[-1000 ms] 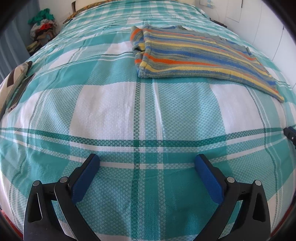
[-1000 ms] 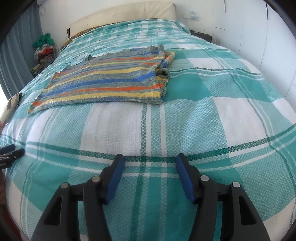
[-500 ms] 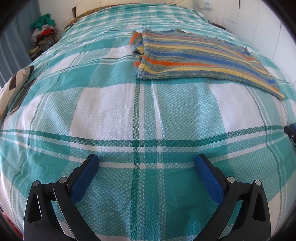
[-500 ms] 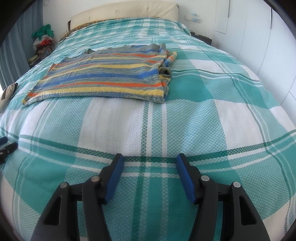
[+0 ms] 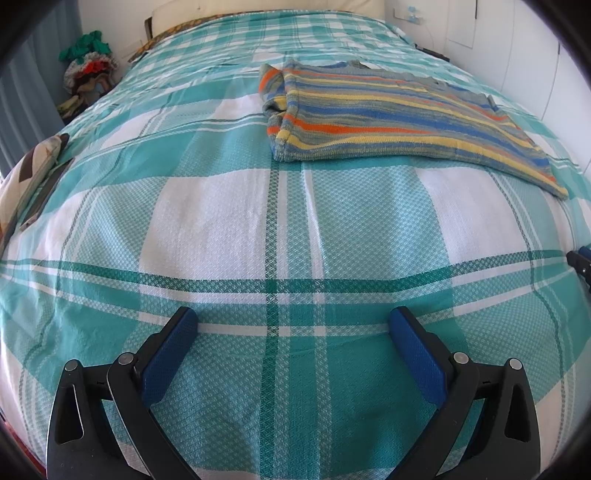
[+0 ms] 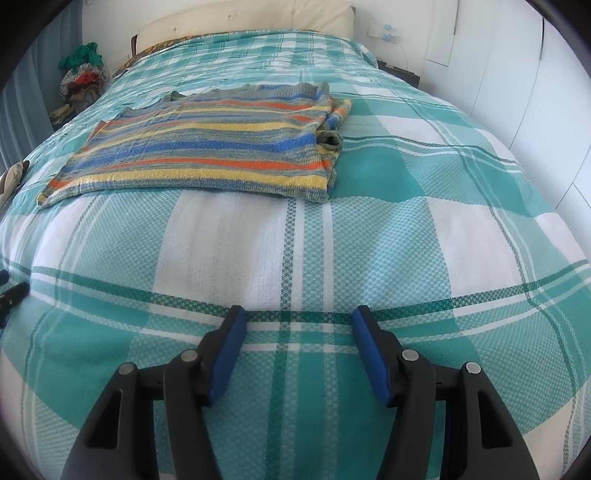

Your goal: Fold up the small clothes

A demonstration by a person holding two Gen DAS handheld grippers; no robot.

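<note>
- We see the left gripper (image 5: 293,319) spread wide, holding nothing; the striped sweater (image 5: 399,118) lies far right on the bedspread (image 5: 221,221).
- The right gripper (image 6: 298,317) gapes empty; its view alone shows the headboard (image 6: 243,18).

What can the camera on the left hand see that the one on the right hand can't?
Only the left view shows its own left gripper, open wide and empty, and a patterned cushion lying flat at the bed's edge. Only the right view shows the right gripper, open less wide, and the cream headboard. Both share the striped sweater on the checked bedspread, untouched.
</note>
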